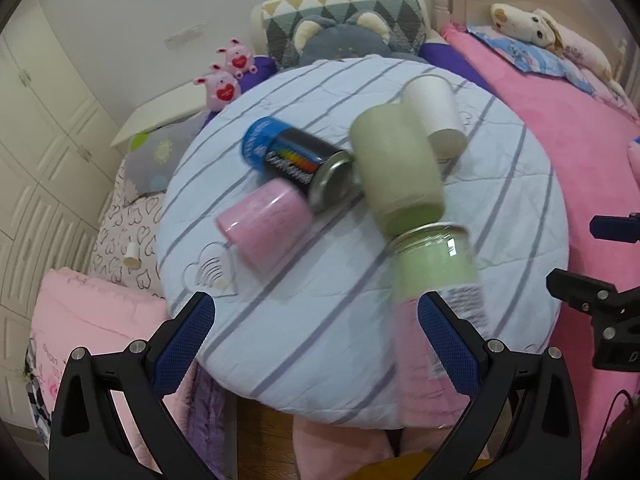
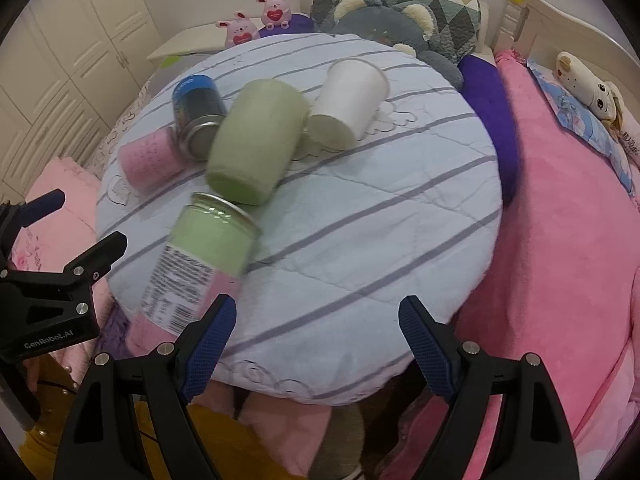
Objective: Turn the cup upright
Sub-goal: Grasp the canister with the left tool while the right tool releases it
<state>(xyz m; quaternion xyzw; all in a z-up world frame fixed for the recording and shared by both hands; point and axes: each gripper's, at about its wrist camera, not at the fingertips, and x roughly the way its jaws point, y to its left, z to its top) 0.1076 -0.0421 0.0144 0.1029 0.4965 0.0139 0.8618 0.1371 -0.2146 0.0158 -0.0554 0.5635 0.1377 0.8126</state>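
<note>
On round table (image 2: 360,240) | green cup (image 2: 252,140) lying sideways, looks light, rigid; grasp mid-wall | left gripper (image 1: 316,336), right gripper (image 2: 316,340) fingers wide, empty

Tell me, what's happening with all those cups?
A person holds a claw in each hand over a round striped cushion. The green cup, white cup, pink cup and two cans lie tipped over. The left claw and right claw are open and empty. No cup is upright yet.

The round striped surface (image 2: 360,240) carries three cups lying on their sides: green cup (image 2: 254,142), white cup (image 2: 348,100), pink cup (image 2: 150,160); plus a black-and-blue can (image 2: 196,114) and a green-and-pink can (image 2: 200,260).
</note>
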